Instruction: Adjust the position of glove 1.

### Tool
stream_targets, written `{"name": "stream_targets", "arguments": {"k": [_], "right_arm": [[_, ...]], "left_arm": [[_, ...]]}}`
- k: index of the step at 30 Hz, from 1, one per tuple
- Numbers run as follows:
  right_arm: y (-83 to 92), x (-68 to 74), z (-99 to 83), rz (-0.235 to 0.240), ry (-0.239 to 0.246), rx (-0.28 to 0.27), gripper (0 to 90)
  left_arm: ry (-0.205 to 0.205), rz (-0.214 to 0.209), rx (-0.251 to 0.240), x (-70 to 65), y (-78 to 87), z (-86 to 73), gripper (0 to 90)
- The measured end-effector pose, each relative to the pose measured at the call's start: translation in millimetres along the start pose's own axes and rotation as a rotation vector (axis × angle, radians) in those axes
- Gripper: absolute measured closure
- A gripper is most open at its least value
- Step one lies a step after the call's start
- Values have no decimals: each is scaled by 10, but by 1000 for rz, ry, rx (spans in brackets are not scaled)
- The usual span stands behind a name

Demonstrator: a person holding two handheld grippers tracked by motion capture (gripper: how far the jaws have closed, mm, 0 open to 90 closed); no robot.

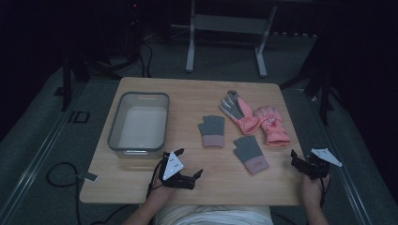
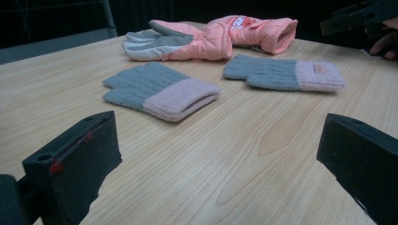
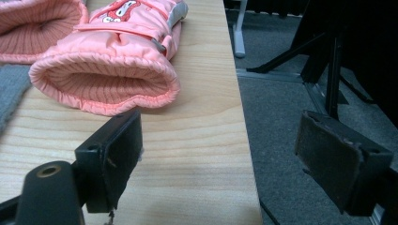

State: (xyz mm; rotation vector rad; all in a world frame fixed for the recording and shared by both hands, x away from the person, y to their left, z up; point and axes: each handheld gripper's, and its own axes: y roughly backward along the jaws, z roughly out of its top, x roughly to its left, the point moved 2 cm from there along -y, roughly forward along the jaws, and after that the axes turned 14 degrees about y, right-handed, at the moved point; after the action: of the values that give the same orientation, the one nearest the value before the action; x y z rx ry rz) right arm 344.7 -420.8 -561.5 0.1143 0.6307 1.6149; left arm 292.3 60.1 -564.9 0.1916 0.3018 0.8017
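Four gloves on desk (image 1: 187, 93): grey-pink pair (image 1: 212, 131), pink pair (image 1: 256, 119); left claw (image 1: 184, 164) and right claw (image 1: 300, 161) both spread open, empty.

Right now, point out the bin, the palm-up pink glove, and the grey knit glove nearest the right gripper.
bin (image 1: 114, 123): high view, left wall.
palm-up pink glove (image 1: 240, 114): high view, grey palm.
grey knit glove (image 1: 248, 149): high view, grey hand part above its pink cuff.
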Motion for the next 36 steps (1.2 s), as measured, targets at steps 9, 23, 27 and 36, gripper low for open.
{"name": "stream_targets", "arguments": {"k": [9, 23, 27, 36], "right_arm": [[-5, -18, -8, 29, -11, 14, 153], [-13, 79, 129, 115, 51, 97, 117], [53, 128, 244, 103, 75, 79, 113], [167, 146, 557, 135, -48, 112, 143]], "left_arm": [[20, 2, -4, 26, 35, -6, 0], [18, -25, 31, -7, 58, 37, 0], [4, -45, 44, -19, 96, 62, 0], [-28, -78, 71, -30, 150, 66, 0]]}}
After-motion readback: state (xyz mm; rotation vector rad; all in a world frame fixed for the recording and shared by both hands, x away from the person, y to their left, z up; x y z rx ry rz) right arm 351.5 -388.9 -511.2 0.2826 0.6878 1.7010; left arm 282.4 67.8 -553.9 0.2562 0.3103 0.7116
